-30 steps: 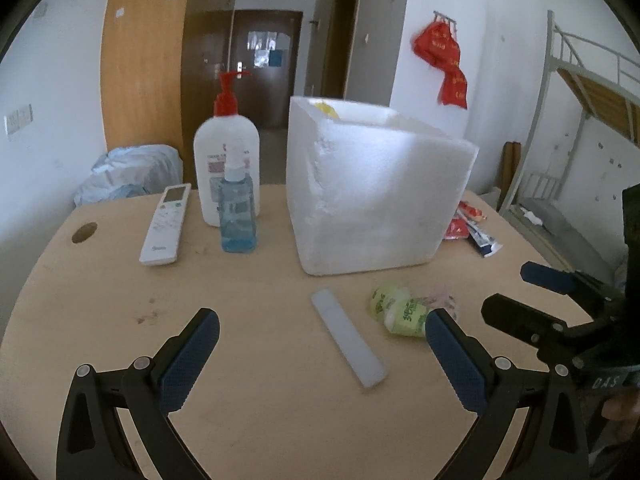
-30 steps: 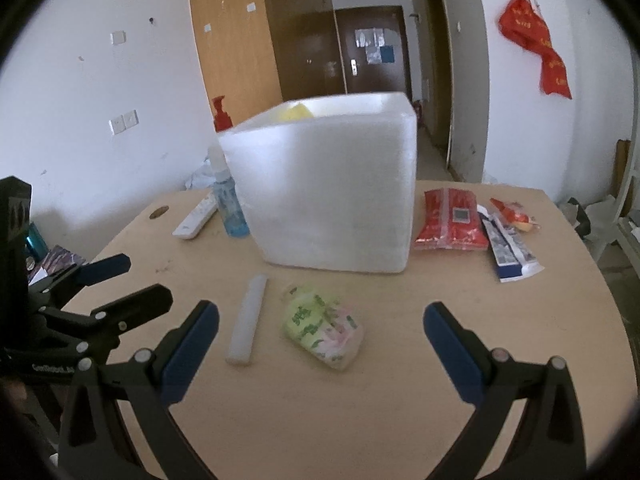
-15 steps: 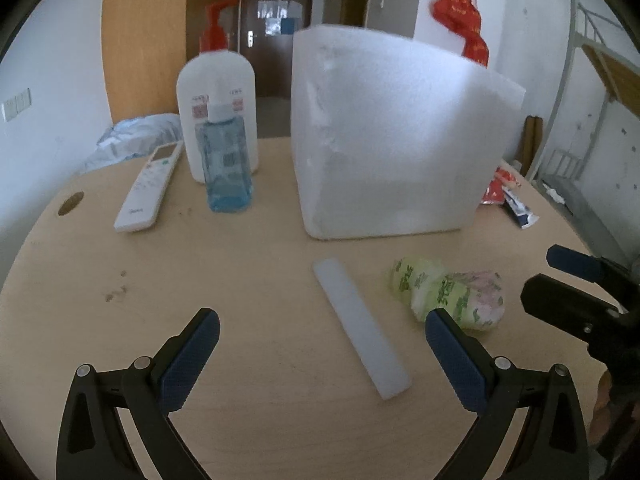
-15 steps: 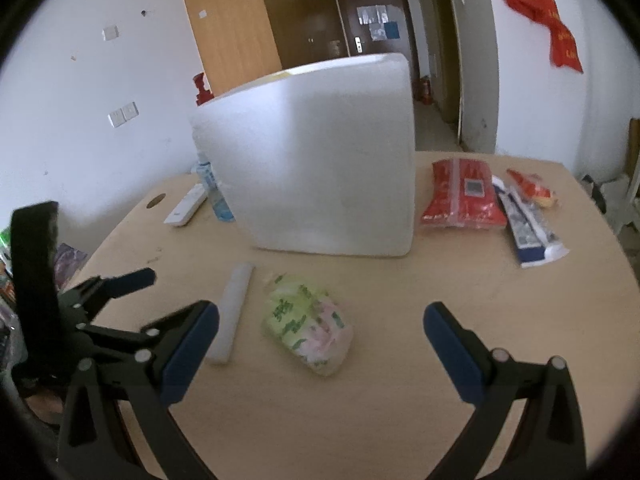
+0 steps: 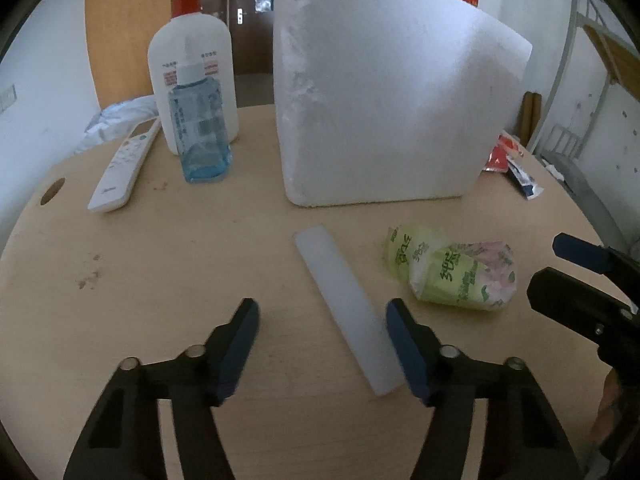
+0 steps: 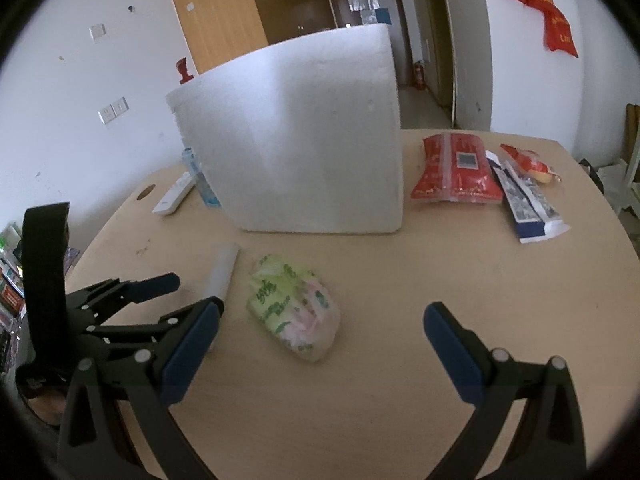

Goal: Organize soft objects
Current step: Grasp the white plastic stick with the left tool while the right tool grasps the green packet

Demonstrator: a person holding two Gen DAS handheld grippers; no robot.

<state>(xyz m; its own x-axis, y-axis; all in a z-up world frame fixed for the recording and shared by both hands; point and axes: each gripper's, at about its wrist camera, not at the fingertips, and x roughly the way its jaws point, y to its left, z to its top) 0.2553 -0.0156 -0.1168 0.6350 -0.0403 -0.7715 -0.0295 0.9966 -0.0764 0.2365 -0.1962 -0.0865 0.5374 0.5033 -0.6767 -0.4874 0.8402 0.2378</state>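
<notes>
A white foam strip (image 5: 344,304) lies flat on the wooden table (image 5: 160,272). My left gripper (image 5: 322,340) is low over its near end with the jaws closing. The strip is between the fingers, near the right pad, and the left pad is clear of it. A soft green tissue pack (image 5: 452,272) lies just right of the strip. In the right wrist view the tissue pack (image 6: 292,304) sits ahead of my right gripper (image 6: 320,340), which is open and holds nothing. Behind both stands a white foam box (image 5: 384,112), whose inside is hidden.
A white pump bottle (image 5: 192,56), a small blue bottle (image 5: 202,136) and a white remote (image 5: 124,168) stand at the back left. Red and blue snack packets (image 6: 456,172) lie right of the foam box (image 6: 304,140). A round hole (image 5: 52,197) marks the left table edge.
My left gripper has dropped toward the foam strip and its jaws have narrowed around it. The right gripper has sunk a little toward the tissue pack and stays wide.
</notes>
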